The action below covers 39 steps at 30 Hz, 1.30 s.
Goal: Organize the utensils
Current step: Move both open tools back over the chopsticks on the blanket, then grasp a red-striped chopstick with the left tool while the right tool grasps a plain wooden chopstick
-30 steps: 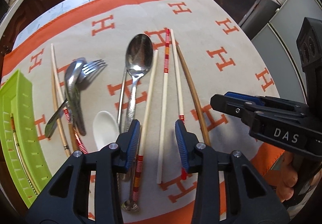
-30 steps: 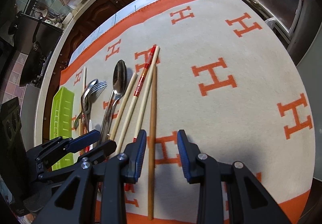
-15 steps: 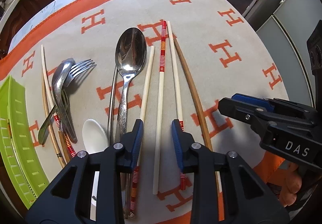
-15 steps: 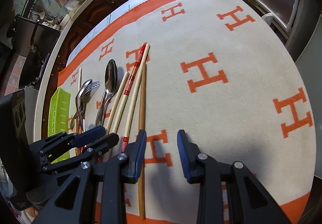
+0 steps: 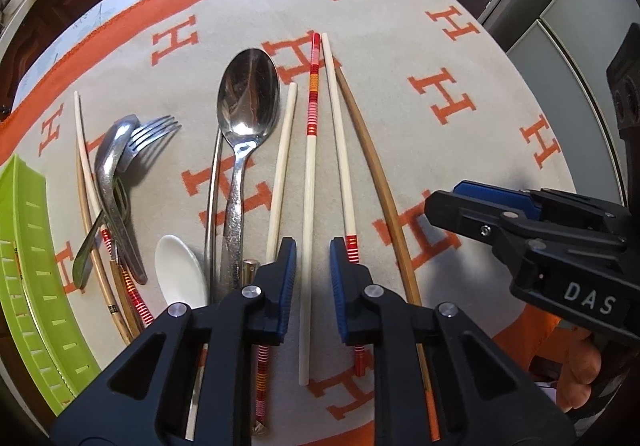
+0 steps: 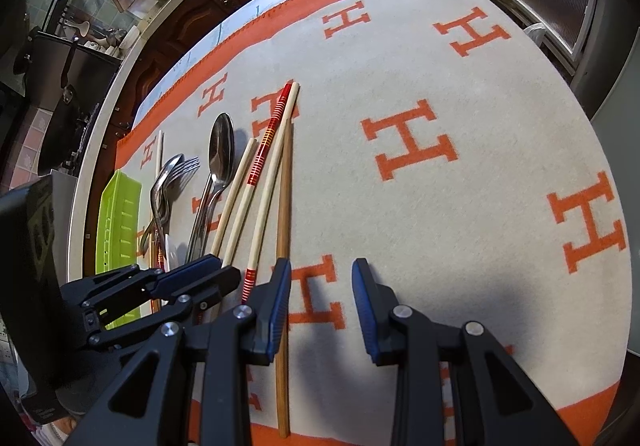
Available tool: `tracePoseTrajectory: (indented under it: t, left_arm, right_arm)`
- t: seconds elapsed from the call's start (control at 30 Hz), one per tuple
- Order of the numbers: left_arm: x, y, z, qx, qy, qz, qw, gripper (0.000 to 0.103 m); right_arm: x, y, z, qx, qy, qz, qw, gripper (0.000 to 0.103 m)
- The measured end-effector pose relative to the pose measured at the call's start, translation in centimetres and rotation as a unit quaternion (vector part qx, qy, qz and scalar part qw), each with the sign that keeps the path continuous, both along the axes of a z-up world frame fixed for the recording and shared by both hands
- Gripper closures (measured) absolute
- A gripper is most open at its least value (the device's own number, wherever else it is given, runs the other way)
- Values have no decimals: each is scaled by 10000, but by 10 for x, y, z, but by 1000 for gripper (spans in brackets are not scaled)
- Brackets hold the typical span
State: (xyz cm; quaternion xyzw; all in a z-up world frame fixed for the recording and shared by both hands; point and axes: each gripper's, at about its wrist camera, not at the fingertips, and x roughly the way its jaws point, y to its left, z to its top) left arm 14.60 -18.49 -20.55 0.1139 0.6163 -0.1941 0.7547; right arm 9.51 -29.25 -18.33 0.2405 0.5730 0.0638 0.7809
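Blue-padded fingers of the left gripper (image 5: 313, 278) are standing apart, straddling a pale chopstick with a red-banded top (image 5: 309, 205) without clamping it; jaws released, nothing held. Right gripper (image 6: 320, 298) is hovering just beside, also spread wide and empty, its left finger (image 6: 278, 302) sitting over the brown wooden chopstick (image 6: 284, 238), pad-to-stick contact unclear. All utensils are lying on the cream cloth with orange H marks (image 5: 460, 101), roughly parallel. Nearest, a white ceramic spoon (image 5: 180, 274) is lying just left of the left gripper. Next to the straddled stick: a plain-tipped chopstick (image 5: 282, 165) on its left, another pale chopstick with red bands at the near end (image 5: 340, 149) on its right, then the brown one at far right. Large steel spoon (image 5: 246, 117) is lying bowl-away, a thin metal rod beside it. Further left, a small spoon and fork (image 5: 150, 133) are overlapping, crossing more chopsticks. Green slotted tray (image 5: 24, 230) is sitting at the cloth's left edge, well apart from both grippers.
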Motion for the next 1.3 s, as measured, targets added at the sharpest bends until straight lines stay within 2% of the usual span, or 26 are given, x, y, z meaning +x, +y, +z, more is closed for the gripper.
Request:
tracePoseTrajectory:
  t: [0.27, 0.3, 0.33, 0.37, 0.47, 0.63, 0.77, 0.9, 0.97, 1.0, 1.03, 1.17, 1.3]
  left_arm:
    - [1, -12, -4, 288, -204, -216, 9991, 88]
    - [1, -14, -4, 288, -217, -208, 9991, 89]
    - [1, -13, -4, 317, -265, -167, 9990, 98]
    - [2, -12, -3, 314, -287, -119, 9990, 99]
    - [5, -2, -1, 28, -164, 131, 9998, 100]
    - [-2, 14, 10, -182, -239, 320, 9990, 100]
    - [-6, 31, 26, -408, -302, 437, 9978, 100]
    - [-16, 46, 44, -587, -383, 484, 9964, 100]
    - [-21, 55, 53, -673, -431, 511, 9955, 100]
    - [-24, 60, 58, -714, -469, 537, 9949, 100]
    - [-26, 65, 63, -748, -507, 565, 9943, 100]
    - [-38, 91, 84, -864, -703, 724, 9911, 100]
    - [-47, 127, 103, -952, -869, 981, 9868, 100]
  right_arm:
    - [1, 7, 0, -49, 32, 89, 9999, 71]
    - [1, 8, -1, -54, 39, 95, 9999, 71]
    - [2, 9, -1, -60, 49, 105, 9999, 72]
    - [3, 11, 0, -69, 57, 119, 9999, 72]
    - [5, 17, 0, -112, 77, 188, 9997, 71]
    - [10, 34, 1, -338, 100, 406, 9986, 71]
    - [11, 58, 4, -1003, 35, 714, 9924, 71]
    - [6, 85, 5, -1932, -98, 1083, 9751, 72]
    - [3, 93, 4, -2348, -173, 1138, 9652, 84]
    - [1, 94, 4, -2366, -198, 1137, 9647, 94]
    - [0, 92, 4, -2334, -172, 1078, 9662, 96]
    - [-4, 78, 9, -1675, -32, 808, 9826, 96]
    - [-8, 70, 32, -1022, -161, 611, 9928, 96]
